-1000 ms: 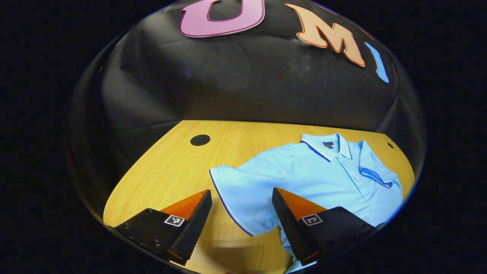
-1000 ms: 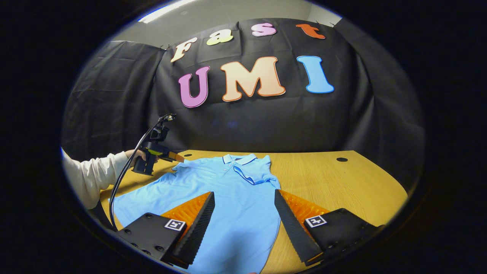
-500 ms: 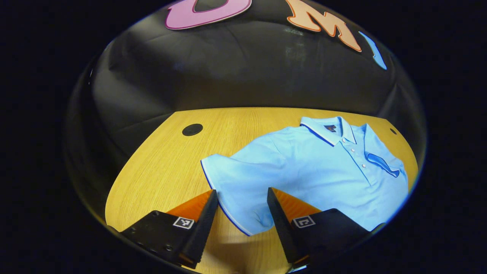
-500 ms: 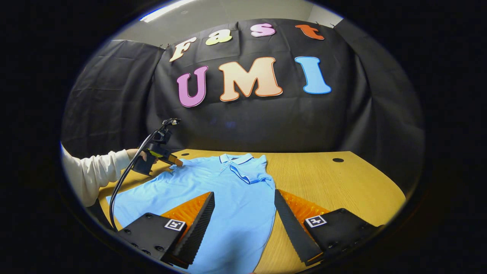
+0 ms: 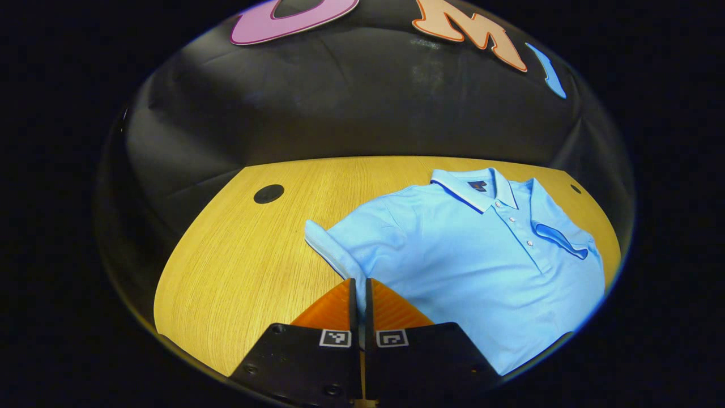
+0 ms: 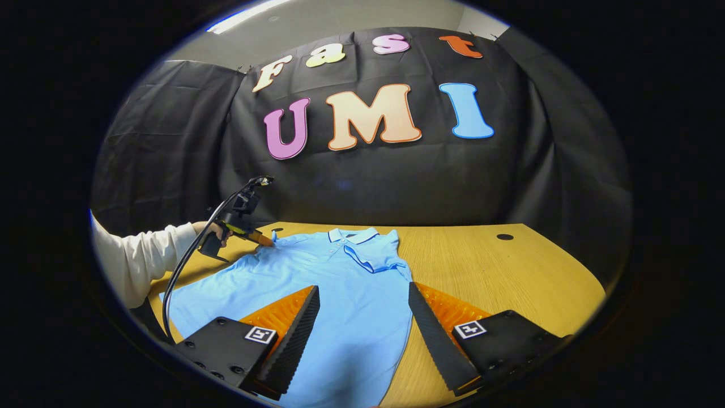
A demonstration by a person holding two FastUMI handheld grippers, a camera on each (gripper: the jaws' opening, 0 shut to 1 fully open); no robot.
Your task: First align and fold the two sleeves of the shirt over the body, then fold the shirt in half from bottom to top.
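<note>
A light blue polo shirt (image 5: 470, 255) lies face up on the wooden table (image 5: 249, 249), collar toward the back wall. One sleeve (image 5: 552, 238) is folded over the chest. My left gripper (image 5: 358, 283) is shut on the other sleeve (image 5: 328, 252), whose edge is lifted and curling. In the right gripper view the same shirt (image 6: 334, 294) spreads ahead, and the left gripper (image 6: 266, 241) pinches that sleeve at its far left corner, held by a hand in a white sleeve. My right gripper (image 6: 362, 294) hangs open above the shirt's lower body, holding nothing.
Two round black cable holes (image 5: 268, 194) (image 6: 504, 237) sit in the tabletop near the back corners. Bare wood (image 6: 510, 277) stretches to the right of the shirt. A black cable (image 6: 187, 266) trails from the left gripper. The black cloth wall stands behind the table.
My left gripper moved onto the spread sleeve and went from open to shut on its edge, lifting it slightly. The right gripper has barely moved.
</note>
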